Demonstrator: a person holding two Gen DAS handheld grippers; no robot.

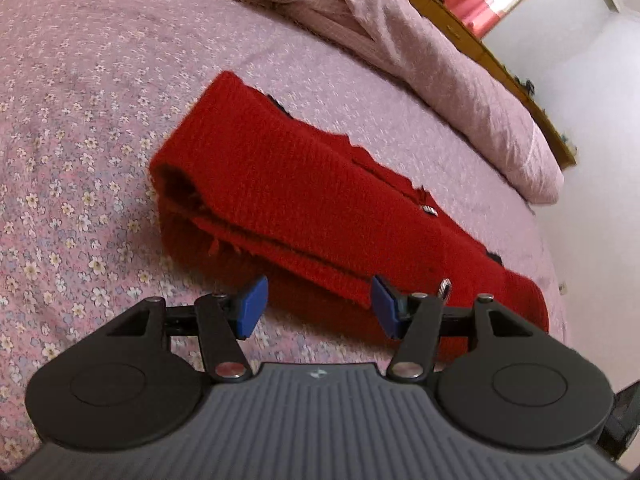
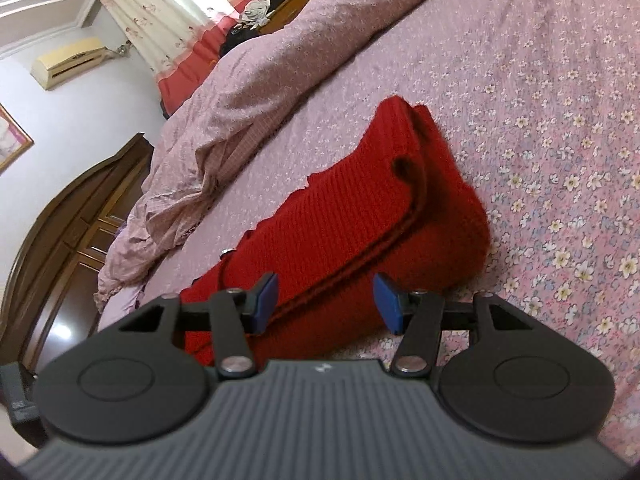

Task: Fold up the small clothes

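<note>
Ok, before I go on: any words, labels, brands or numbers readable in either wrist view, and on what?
No readable words or numbers in either view.
Small pale emblem on the grey ribbed gripper body: a mark only, no letters.
Small metal tag on the folded red knitted garment: too small and blurred to read.
Cream wall air conditioner: a dark patch on its front, too blurred to read.

A home bedroom: a bed with a floral pink bedsheet [image 2: 560, 80] and a rumpled quilt [image 2: 248, 92]; beyond the bed, curtains [image 2: 168, 12], a wall air conditioner [image 2: 70, 62], and a wooden wardrobe [image 2: 72, 240].
</note>
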